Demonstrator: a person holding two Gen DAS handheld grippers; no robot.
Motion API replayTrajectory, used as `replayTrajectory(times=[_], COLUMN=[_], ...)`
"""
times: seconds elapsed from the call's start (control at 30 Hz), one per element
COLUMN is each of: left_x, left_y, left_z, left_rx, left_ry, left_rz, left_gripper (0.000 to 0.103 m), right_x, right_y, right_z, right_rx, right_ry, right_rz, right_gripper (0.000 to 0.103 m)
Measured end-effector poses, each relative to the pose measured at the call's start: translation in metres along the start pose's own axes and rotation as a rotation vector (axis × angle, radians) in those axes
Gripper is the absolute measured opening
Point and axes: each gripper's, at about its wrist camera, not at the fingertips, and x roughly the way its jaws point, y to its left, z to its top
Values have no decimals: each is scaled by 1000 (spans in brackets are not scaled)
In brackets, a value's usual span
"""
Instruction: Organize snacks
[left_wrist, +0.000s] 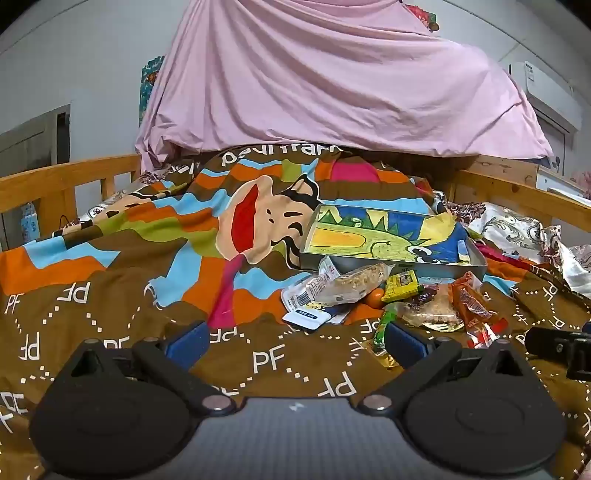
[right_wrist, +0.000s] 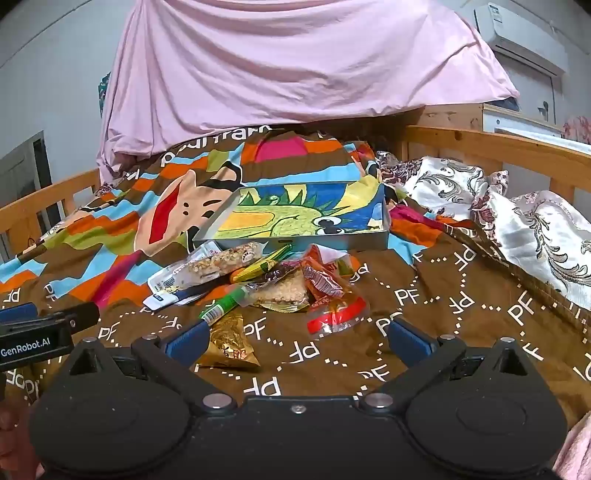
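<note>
I see the snack packets (right_wrist: 266, 284) heaped loosely on the bedspread, just before the shallow dinosaur-printed tray (right_wrist: 295, 242), empty.

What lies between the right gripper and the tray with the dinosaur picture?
In the right wrist view, the heap of snack packets lies on the blanket between the open right gripper and the tray; the gold packet is nearest the gripper.

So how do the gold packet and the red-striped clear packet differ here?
The gold packet is opaque and triangular, lying nearest the right tongs' left finger; the red-striped clear packet is see-through and crinkled, lying further right. The green stick overlaps the gold one, orange wrappers the clear one. Both lie on the bedspread, outside the tray.
</note>
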Motion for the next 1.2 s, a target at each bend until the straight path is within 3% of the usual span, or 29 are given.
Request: replayTrajectory(times=[1.2], left_x=[-1], left_y=[-3], left_z=[-2], left_rx=[8], left_ry=[8], left_rz=[-5], left_gripper=[103], right_x=[-3], right_y=[-1], right_z=[1], right_rx=[8], right_ry=[1], right_rz=[3], right_gripper=[103])
